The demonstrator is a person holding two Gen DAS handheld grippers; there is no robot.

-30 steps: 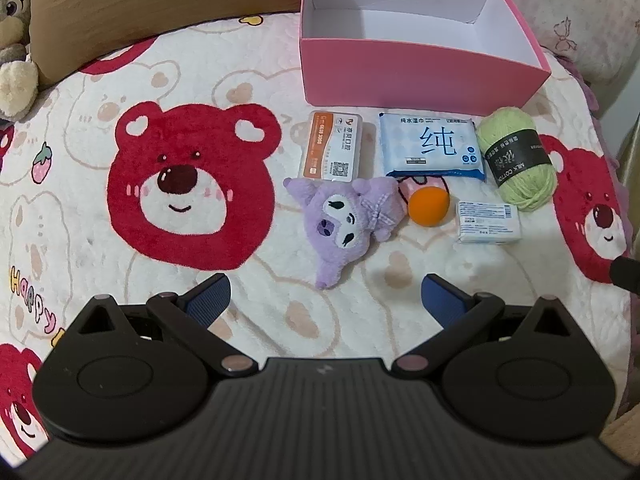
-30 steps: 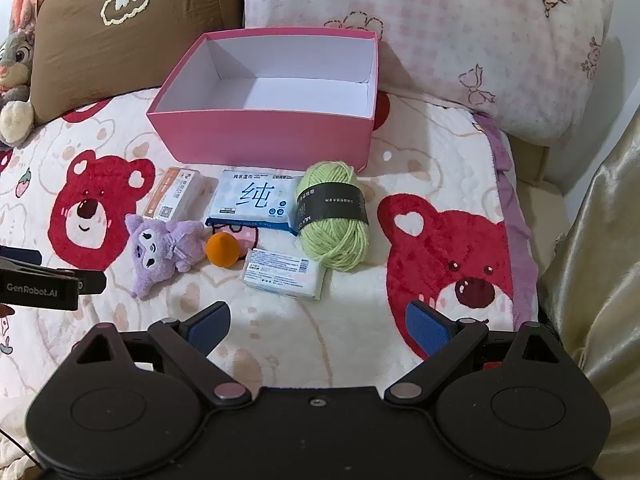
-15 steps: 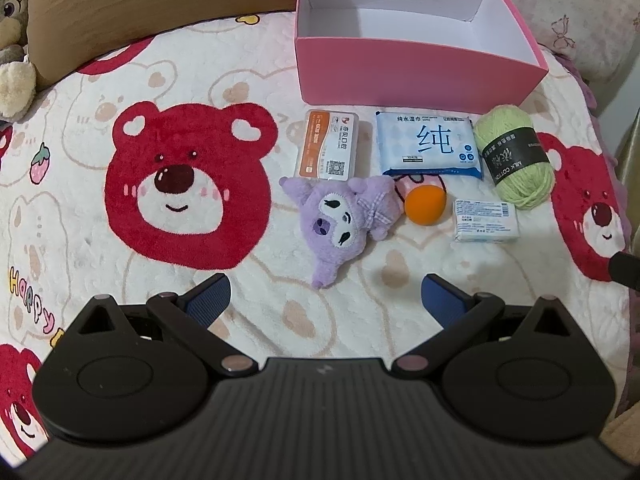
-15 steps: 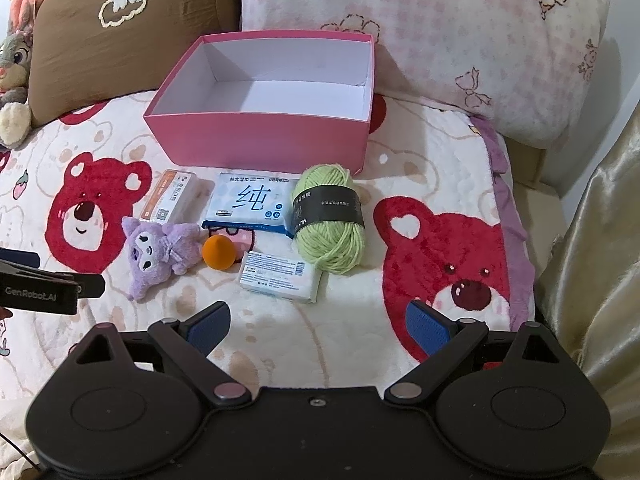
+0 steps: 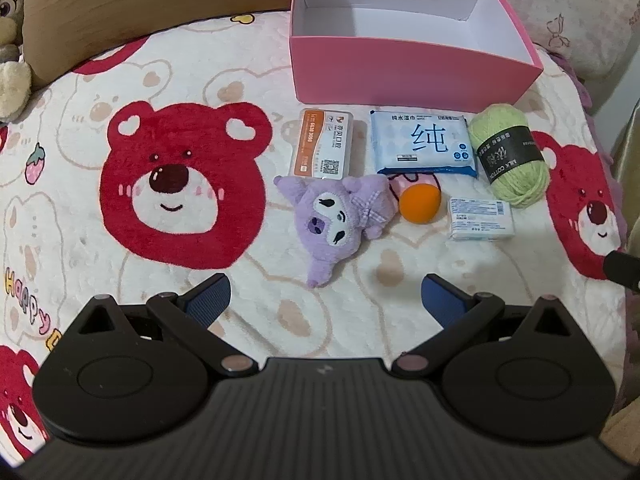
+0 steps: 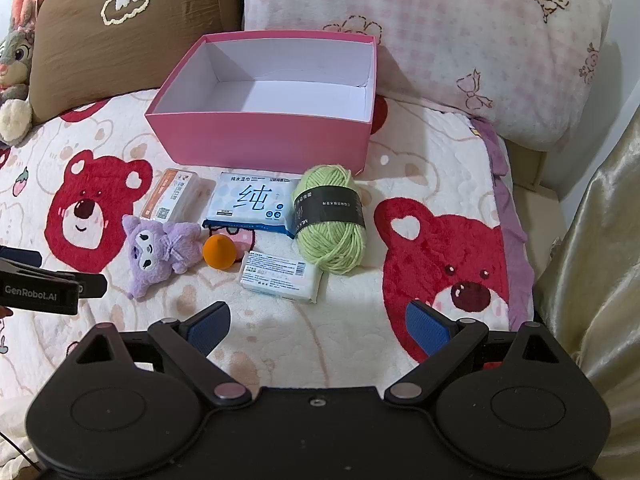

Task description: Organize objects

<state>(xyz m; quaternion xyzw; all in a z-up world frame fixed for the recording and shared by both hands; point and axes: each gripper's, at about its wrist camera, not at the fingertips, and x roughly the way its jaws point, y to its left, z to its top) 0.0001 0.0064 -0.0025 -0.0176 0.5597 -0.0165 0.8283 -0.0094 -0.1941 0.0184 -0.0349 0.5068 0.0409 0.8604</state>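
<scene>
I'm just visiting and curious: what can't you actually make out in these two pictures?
- Pink item, both views: mostly covered by the orange ball and wipes pack.
- Pink box floor, left view: near wall hides part.
- Soap-sized packet print: too small.
- Left gripper, right view: cut off by the edge.

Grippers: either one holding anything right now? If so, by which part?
Nothing held. The left gripper and right gripper are both open above the blanket, short of the purple plush and other items.

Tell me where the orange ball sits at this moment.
In both wrist views the orange ball lies on the bear blanket, just right of the purple plush, in front of the blue wipes pack and left of the small white packet.
</scene>
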